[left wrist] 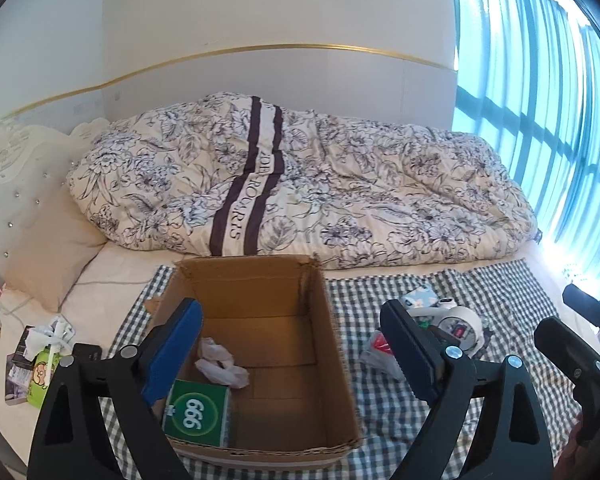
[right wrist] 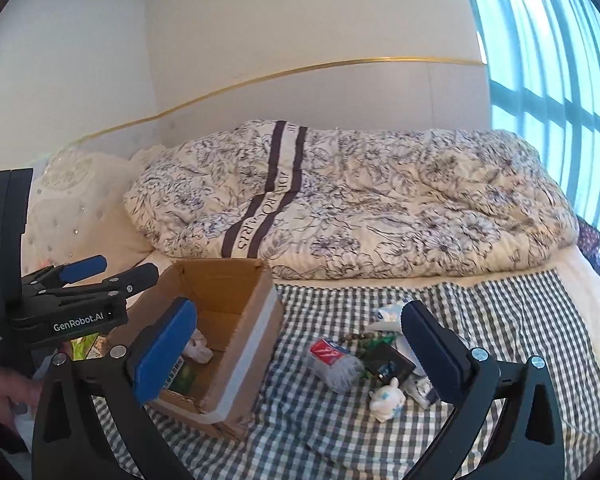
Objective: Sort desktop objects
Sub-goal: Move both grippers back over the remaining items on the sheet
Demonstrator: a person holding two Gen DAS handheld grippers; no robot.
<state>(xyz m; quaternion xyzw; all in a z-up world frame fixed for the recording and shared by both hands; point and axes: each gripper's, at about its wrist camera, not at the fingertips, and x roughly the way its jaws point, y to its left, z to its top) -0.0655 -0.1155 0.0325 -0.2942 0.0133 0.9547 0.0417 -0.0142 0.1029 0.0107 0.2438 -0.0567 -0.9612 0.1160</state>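
From the left wrist view, my left hand-held gripper [left wrist: 296, 354] hangs over the open box [left wrist: 324, 312] with its jaws wide apart and nothing between them. Inside the box lie a green carton [left wrist: 198, 412] and a crumpled paper [left wrist: 222, 366]. To the right of the box, on the checked cloth [left wrist: 512, 292] of the bed, I see a tape roll [left wrist: 462, 326] among other small items, so I judge the sorting is partly done and I am between two picks.

From the right wrist view, my right hand-held gripper [right wrist: 300, 354] is also spread open and empty, above the pile. A wrapped packet [right wrist: 334, 364], a dark card [right wrist: 390, 362] and a small white figure [right wrist: 388, 398] lie close together there. The next move, I think, needs a descent onto one item, with care not to catch its neighbours.
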